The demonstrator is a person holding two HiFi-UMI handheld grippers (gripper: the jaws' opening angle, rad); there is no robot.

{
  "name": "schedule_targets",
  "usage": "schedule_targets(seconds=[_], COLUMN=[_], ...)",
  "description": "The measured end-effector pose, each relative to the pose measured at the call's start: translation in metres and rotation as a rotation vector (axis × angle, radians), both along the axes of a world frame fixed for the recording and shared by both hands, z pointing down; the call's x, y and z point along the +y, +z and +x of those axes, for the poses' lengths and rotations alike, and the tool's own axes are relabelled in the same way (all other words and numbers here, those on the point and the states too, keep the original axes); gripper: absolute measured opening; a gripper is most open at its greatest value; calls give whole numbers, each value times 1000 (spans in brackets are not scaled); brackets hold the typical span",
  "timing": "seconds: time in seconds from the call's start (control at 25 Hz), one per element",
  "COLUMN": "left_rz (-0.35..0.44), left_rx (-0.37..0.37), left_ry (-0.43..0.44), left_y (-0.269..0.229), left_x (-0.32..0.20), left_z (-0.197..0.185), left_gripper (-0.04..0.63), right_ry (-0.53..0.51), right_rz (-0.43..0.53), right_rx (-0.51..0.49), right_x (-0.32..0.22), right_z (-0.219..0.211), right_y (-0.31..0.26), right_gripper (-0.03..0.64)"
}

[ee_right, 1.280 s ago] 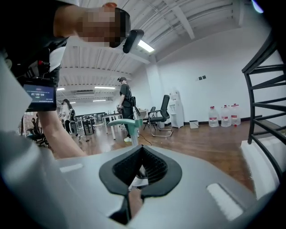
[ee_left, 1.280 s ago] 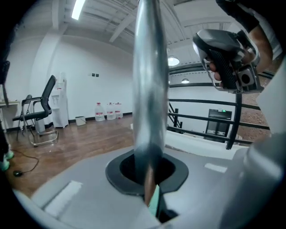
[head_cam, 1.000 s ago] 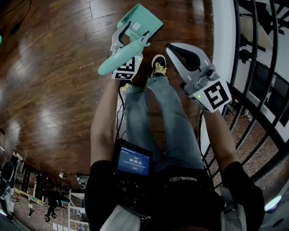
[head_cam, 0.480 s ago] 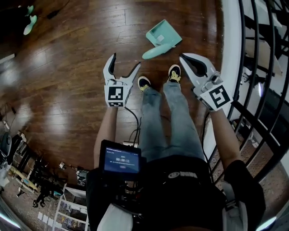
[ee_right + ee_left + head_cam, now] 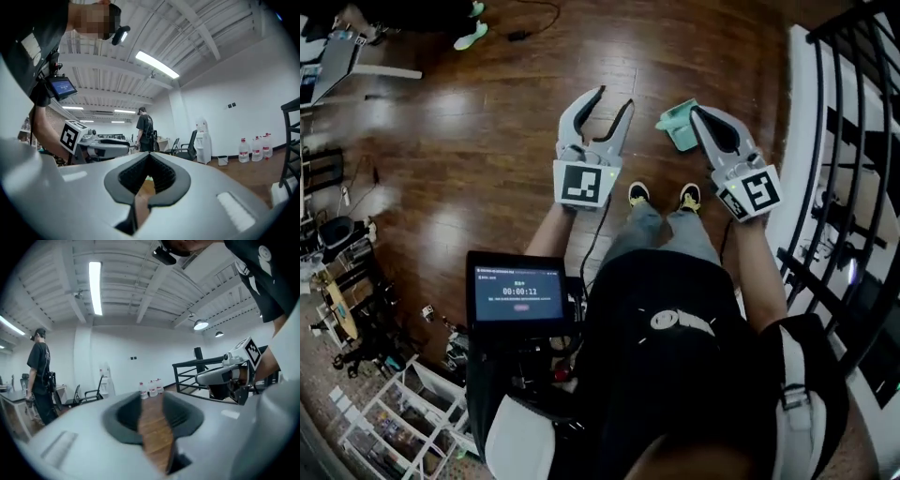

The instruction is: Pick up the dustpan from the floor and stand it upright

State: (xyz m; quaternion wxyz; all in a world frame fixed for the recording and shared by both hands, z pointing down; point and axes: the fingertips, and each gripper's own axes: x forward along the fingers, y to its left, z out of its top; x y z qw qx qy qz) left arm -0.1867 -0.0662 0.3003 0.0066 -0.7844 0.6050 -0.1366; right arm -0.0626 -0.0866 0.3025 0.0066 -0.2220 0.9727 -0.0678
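Note:
The teal dustpan (image 5: 677, 126) is on the wooden floor far below, beyond my feet; my right gripper hides part of it, and I cannot tell how it stands. My left gripper (image 5: 615, 97) is held high and level with nothing between its fingers; a gap shows between them and the jaws are closing. My right gripper (image 5: 697, 113) is beside it, also raised, its fingertips together and empty. Each gripper view looks across the room and shows the other gripper: the right gripper (image 5: 226, 376) and the left gripper (image 5: 96, 144). The dustpan is in neither gripper view.
A black metal railing (image 5: 839, 178) and white ledge run along the right. My shoes (image 5: 638, 194) stand just behind the dustpan. A chest-mounted screen (image 5: 519, 292) sits below. A person (image 5: 144, 127), office chairs, and water bottles (image 5: 255, 149) are far across the room.
The left gripper let go of the dustpan's handle and left it on the floor. Both grippers rose well above the floor. The left jaws spread wide, then narrowed.

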Motion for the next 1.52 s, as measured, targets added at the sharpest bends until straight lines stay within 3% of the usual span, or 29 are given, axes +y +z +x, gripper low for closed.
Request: schedule_targets(seconds=[0.04,0.16,0.48,1.52], left_rz=[26,100,154,185], left_rx=[6,49,83,53], left_ry=[-26,-76,-76,-90], left_y=[-6,-30,-53,-76], left_x=[-1,-4,-19,-13], left_z=[0,2,16,36], left_gripper=[20,18,18,18], right_ry=[-4,-32,-69,-102], right_rz=[2,-7,30,79], right_rx=[-28,-65,-70,-54], right_x=[1,4,-11,2], right_z=[-7,-29,-44,-40], right_y=[-3,-8,-22,-38], right_gripper=[3,3,3,3])
